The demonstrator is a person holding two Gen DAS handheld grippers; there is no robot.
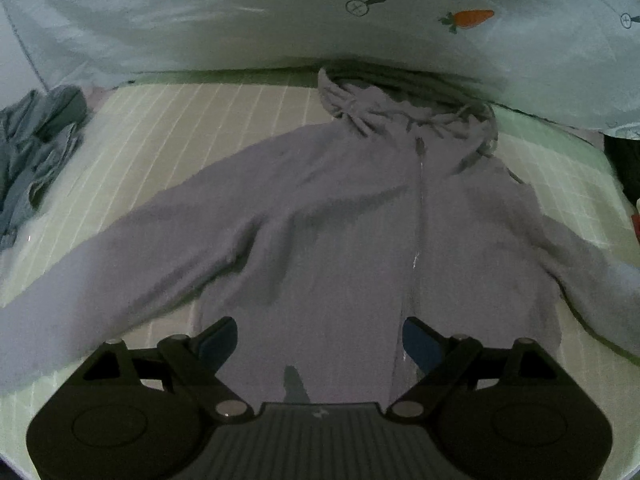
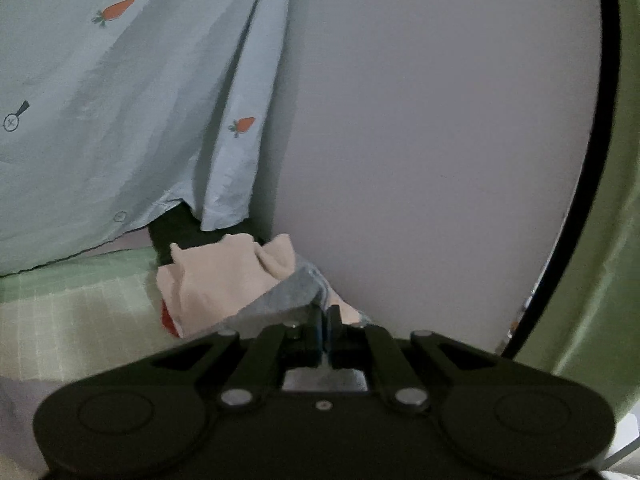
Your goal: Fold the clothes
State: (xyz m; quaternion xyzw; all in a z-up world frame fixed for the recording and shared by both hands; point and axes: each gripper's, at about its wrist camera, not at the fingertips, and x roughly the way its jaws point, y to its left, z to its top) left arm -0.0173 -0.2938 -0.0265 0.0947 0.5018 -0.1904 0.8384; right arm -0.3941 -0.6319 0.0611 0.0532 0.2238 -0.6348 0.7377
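Left claw (image 1: 319, 340) spread wide, empty, hovering over hoodie (image 1: 340, 220) hem | hoodie flat on bed (image 1: 180, 128), zip up, sleeves out | soft, light, limp fleece; pinch sleeve cuff or shoulder seam | right claw (image 2: 325, 320) closed, seemingly empty, aimed at cream cloth (image 2: 216, 276).

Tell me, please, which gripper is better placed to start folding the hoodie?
Left. The left gripper hangs open right over the hoodie, near its hem. The right gripper is shut and faces the wall and a pile of clothes, not the hoodie.
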